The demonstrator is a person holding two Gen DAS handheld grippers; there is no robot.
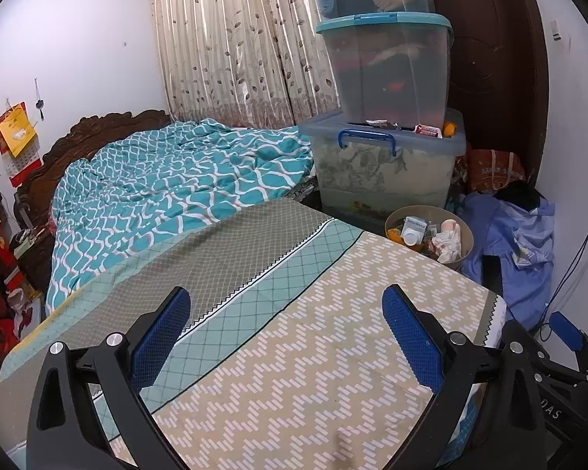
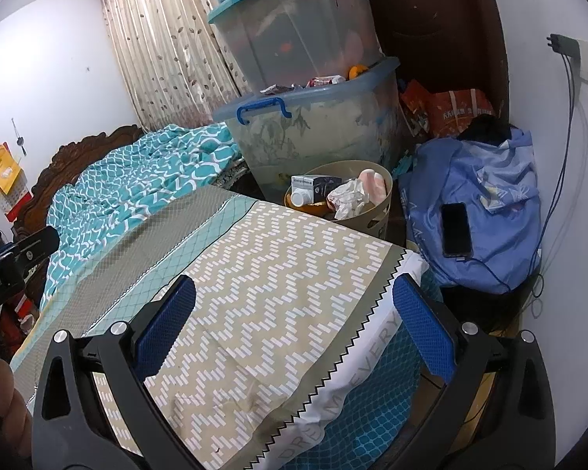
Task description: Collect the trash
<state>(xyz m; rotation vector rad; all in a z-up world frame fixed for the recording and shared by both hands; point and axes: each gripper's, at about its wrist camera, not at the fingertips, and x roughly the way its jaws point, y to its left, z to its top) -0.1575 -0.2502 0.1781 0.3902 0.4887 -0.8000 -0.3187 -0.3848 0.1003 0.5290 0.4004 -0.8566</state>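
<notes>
Both grippers, left gripper [image 1: 286,337] and right gripper [image 2: 294,329], hang spread and empty above the bed [image 2: 278,274]. Beyond its corner the beige trash bin [image 2: 380,211] holds crumpled paper [image 2: 347,196], possibly tissue, beside 3 stacked storage boxes [image 1: 388,164].
</notes>
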